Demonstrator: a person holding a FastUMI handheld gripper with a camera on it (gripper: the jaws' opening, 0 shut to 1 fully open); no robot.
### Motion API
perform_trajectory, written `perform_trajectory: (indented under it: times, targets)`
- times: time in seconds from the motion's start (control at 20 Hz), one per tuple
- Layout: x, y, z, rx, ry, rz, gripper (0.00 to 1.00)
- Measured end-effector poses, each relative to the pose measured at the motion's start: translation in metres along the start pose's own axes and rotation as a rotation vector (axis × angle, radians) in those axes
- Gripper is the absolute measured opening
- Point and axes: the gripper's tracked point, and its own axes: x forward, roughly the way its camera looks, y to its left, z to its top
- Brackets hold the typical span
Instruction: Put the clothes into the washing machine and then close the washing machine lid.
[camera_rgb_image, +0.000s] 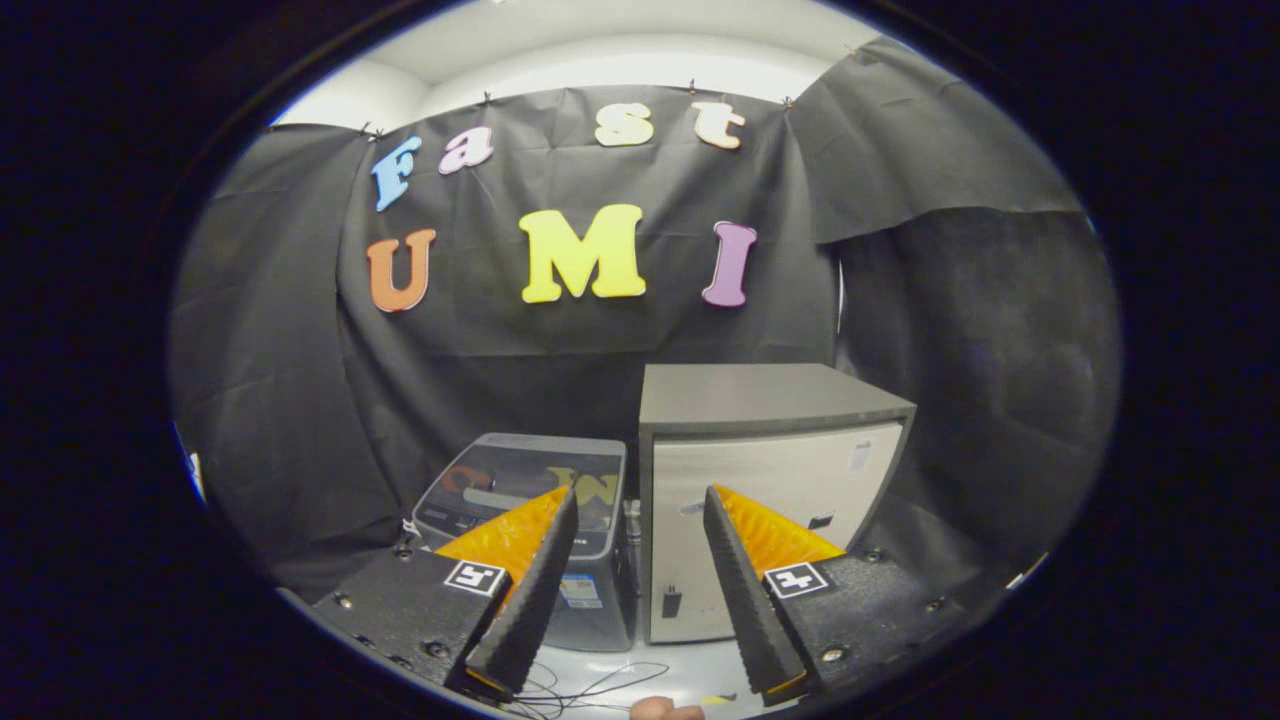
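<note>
The gripper (640, 590) is hanging with its two fingers spread wide and gripping nothing; open air is showing between them. Each finger is presenting a black ribbed pad on its inner face, an orange ridged backing, and a black mount carrying one small square black-and-white marker, two markers in all.

Far left, black cloth is draping the booth wall in soft folds.

Beyond the left finger (525, 590), the washing machine (530, 480) is sitting low on the floor (620, 675). It is one small top-loading unit, boxy with rounded corners, dark grey plastic in the body. Its lid (520, 470) is lying flat and closed, a glossy dark panel throwing back coloured reflections. A small label is showing on its front face, too small to make out. The left finger is covering its near right corner.

Just right of the machine, close beside it, one cabinet (770, 480) is standing taller. It is a square box with a matte dark grey top and a pale, smooth front door carrying small dark fittings near the lower left. The right finger (745, 590) is overlapping the lower front of this cabinet.

On the pale floor between and below the fingers, thin black cables (590, 685) are lying in loose loops. A fingertip (665, 710) of the person is showing at the near edge.
</note>
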Motion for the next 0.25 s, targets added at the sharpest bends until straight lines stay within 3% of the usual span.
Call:
perform_trajectory:
  times: [0.25]
  targets:
    - [-0.019,-0.023,-0.014,0.046,0.016,-0.022,0.8]
